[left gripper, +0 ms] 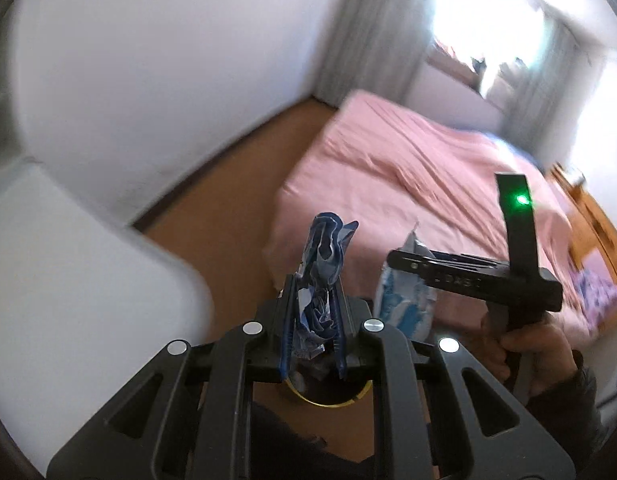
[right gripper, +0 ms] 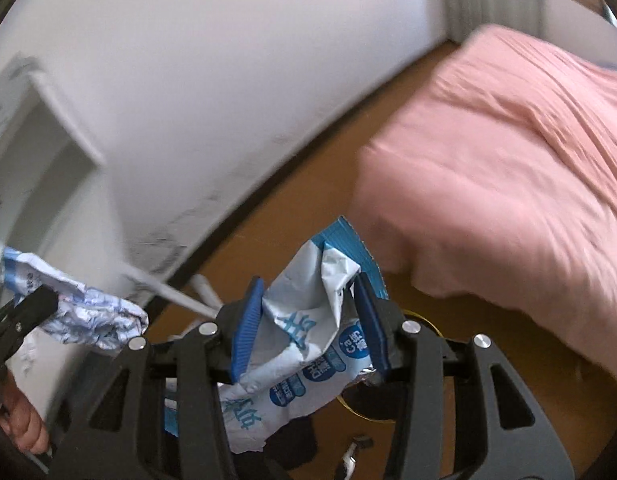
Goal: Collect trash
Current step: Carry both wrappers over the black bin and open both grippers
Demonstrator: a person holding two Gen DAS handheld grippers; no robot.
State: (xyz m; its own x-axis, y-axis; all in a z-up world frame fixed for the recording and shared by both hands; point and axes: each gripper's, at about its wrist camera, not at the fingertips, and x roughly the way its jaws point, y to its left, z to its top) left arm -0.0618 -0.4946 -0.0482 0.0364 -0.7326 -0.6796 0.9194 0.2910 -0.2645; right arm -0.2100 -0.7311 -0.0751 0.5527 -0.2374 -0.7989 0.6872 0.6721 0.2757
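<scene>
Blue ribbed pads line the jaws of the left gripper (left gripper: 312,320), which are nearly closed and pinch a crumpled blue-and-white foil wrapper (left gripper: 322,264) that sticks up between them. Just to its right in the left wrist view sits the right gripper (left gripper: 404,264), seen from the side, a black body with a green light on an upright black bar, held by a hand (left gripper: 524,344) in a dark sleeve. In its own view the right gripper (right gripper: 308,320) has its jaws about half open and pressed on either side of a creased white-and-blue printed snack bag (right gripper: 304,344), which bulges between the blue pads and hangs down below them. At the left edge of that view the wrapper held by the other gripper shows again, beside a few fingers (right gripper: 24,428) of the other hand. Below both grippers lies a brown wooden floor (left gripper: 244,184), and a round gold-rimmed opening (left gripper: 328,398) sits right under the left jaws; what it belongs to I cannot tell. Beyond, a bed with a wrinkled pink cover (left gripper: 408,168) stands on the floor, near a plain white wall (left gripper: 168,60). Farthest off, grey curtains (left gripper: 372,40) hang beside a bright window (left gripper: 480,12)
</scene>
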